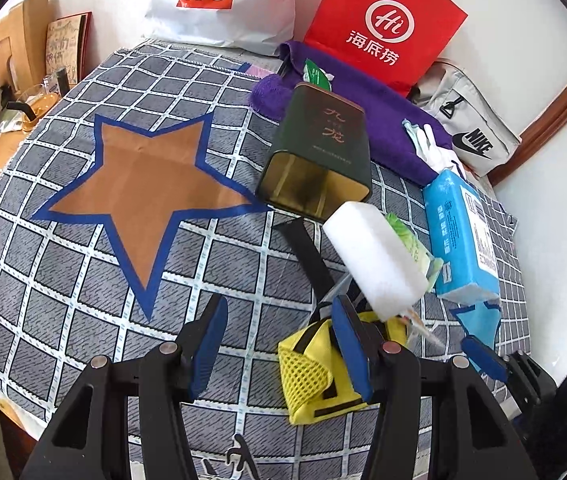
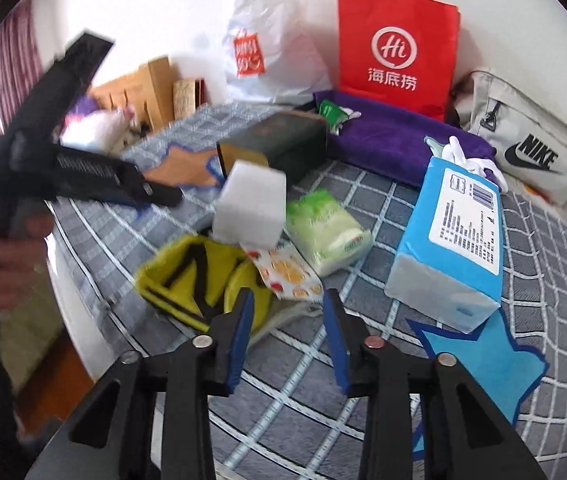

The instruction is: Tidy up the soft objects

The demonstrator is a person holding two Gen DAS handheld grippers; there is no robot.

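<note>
A white sponge block (image 1: 377, 254) (image 2: 249, 206) lies on a small pile over a green tissue pack (image 2: 325, 232) (image 1: 413, 244) and a fruit-print packet (image 2: 287, 274). A yellow mesh cloth with black straps (image 1: 323, 376) (image 2: 199, 280) lies in front of the pile. A blue tissue pack (image 1: 463, 236) (image 2: 449, 242) lies to the right, its near end on a light blue star patch (image 2: 483, 356). My left gripper (image 1: 279, 350) is open, its right pad over the yellow cloth. My right gripper (image 2: 289, 338) is open just in front of the pile, holding nothing.
A dark green tin (image 1: 319, 152) (image 2: 279, 146) lies on its side behind the pile. An orange star patch (image 1: 143, 184) marks the checked cloth at left. A purple towel (image 1: 363, 104), red bag (image 1: 383, 28), white Miniso bag (image 1: 219, 4) and grey Nike bag (image 1: 471, 136) line the back.
</note>
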